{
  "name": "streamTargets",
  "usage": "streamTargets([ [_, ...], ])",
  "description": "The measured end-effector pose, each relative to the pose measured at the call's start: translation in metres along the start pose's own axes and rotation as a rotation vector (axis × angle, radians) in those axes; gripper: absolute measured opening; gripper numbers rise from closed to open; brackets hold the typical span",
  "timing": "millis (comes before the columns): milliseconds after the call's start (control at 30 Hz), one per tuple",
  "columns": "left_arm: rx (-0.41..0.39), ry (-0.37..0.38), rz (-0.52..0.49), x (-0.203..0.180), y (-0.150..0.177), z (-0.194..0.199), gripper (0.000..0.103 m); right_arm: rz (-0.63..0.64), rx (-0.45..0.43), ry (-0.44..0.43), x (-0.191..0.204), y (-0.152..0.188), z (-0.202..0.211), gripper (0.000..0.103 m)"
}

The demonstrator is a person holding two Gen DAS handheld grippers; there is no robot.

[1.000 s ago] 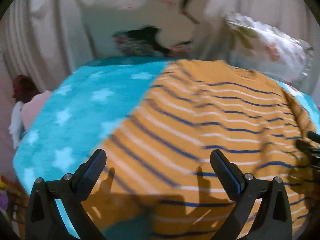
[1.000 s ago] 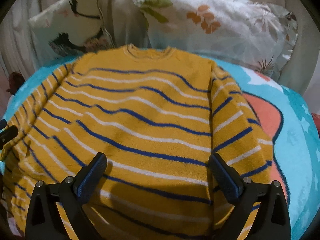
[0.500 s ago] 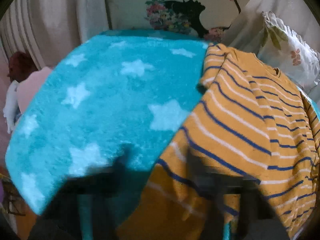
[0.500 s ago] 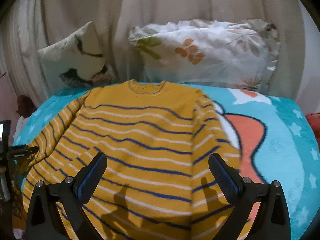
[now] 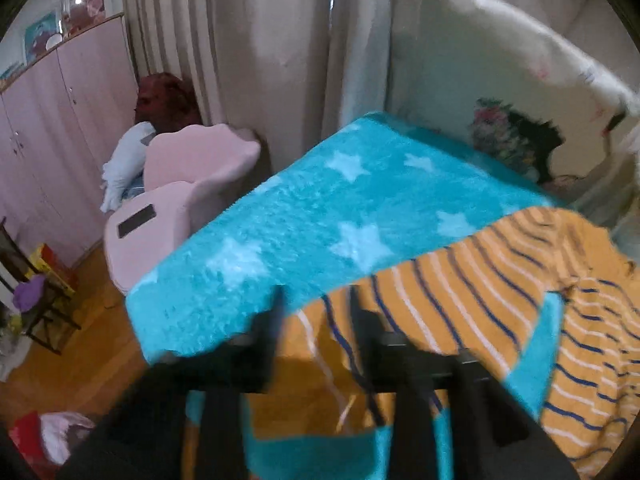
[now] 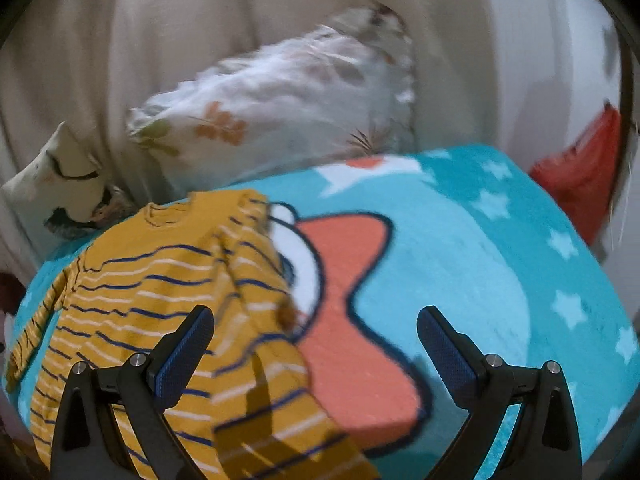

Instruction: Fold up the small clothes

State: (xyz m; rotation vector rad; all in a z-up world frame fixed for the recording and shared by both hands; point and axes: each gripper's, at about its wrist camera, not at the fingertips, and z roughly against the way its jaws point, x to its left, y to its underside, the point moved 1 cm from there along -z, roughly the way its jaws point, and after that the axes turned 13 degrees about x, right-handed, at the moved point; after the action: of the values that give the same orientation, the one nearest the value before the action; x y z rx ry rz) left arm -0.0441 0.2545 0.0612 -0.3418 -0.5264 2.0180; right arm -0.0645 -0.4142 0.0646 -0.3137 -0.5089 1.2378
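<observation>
Sweater [image 6: 160, 300], yellow with blue and white stripes, lies rumpled on the blanket [image 6: 480, 260] toward its left edge, collar near the pillows [image 6: 280, 112]. Left gripper [image 5: 316, 320], blurred, pinches the sweater's edge, lifting it. Right gripper [image 6: 316, 336] hangs spread wide above the blanket, holding nothing.

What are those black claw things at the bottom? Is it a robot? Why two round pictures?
No robot: a person holds one gripper in each hand, with a camera on each, looking along its jaws. One picture comes from the left gripper, blurry, its jaws at the edge of a yellow striped sweater; whether they pinch it is unclear. The other comes from the right gripper, jaws wide open, holding nothing. The sweater lies on a blue star blanket, with pillows behind.
</observation>
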Motion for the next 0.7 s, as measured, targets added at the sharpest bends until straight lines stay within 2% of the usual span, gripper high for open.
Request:
streamTargets([
  [33,-0.016,0.033,-0.003,-0.002,0.006,0.008,0.051,-0.009,0.021,-0.009,-0.004,0.004,-0.005,0.103],
  [100,-0.03,0.092,-0.028,-0.012,0.013,0.019,0.052,-0.02,0.062,-0.034,-0.008,0.011,-0.015,0.103],
  [167,-0.038,0.159,-0.062,-0.026,0.021,0.029,0.06,-0.018,0.099,-0.083,-0.007,0.02,-0.02,0.1],
  [267,-0.044,0.238,-0.133,-0.057,0.036,0.043,0.068,0.037,0.126,-0.158,0.002,0.031,-0.02,0.094],
  [300,-0.043,0.253,-0.164,-0.068,0.041,0.044,0.068,0.071,0.141,-0.159,0.008,0.035,-0.02,0.081],
  [333,-0.043,0.267,-0.192,-0.079,0.044,0.047,0.068,0.13,0.187,-0.15,0.017,0.039,-0.024,0.045],
  [367,-0.055,0.275,-0.216,-0.086,0.047,0.047,0.068,0.157,0.219,-0.143,0.021,0.041,-0.027,0.024],
  [400,-0.06,0.278,-0.24,-0.096,0.05,0.048,0.068,0.178,0.244,-0.135,0.023,0.041,-0.029,0.016],
  [467,-0.057,0.28,-0.271,-0.112,0.058,0.051,0.068,0.169,0.232,-0.132,0.013,0.032,-0.022,0.014],
  [500,-0.052,0.286,-0.278,-0.116,0.06,0.05,0.068,0.143,0.219,-0.115,0.003,0.023,-0.019,0.009],
  [567,-0.041,0.293,-0.284,-0.12,0.062,0.046,0.068,0.066,0.17,-0.012,-0.023,0.001,-0.011,0.008],
  [600,-0.034,0.293,-0.285,-0.122,0.063,0.045,0.068,0.025,0.141,0.084,-0.037,-0.01,-0.01,0.008],
  [667,-0.018,0.294,-0.285,-0.122,0.067,0.039,0.068,-0.046,0.1,0.4,-0.062,-0.029,-0.014,0.009],
  [700,0.004,0.297,-0.283,-0.121,0.07,0.034,0.068,-0.08,0.104,0.492,-0.071,-0.033,-0.015,0.012],
])
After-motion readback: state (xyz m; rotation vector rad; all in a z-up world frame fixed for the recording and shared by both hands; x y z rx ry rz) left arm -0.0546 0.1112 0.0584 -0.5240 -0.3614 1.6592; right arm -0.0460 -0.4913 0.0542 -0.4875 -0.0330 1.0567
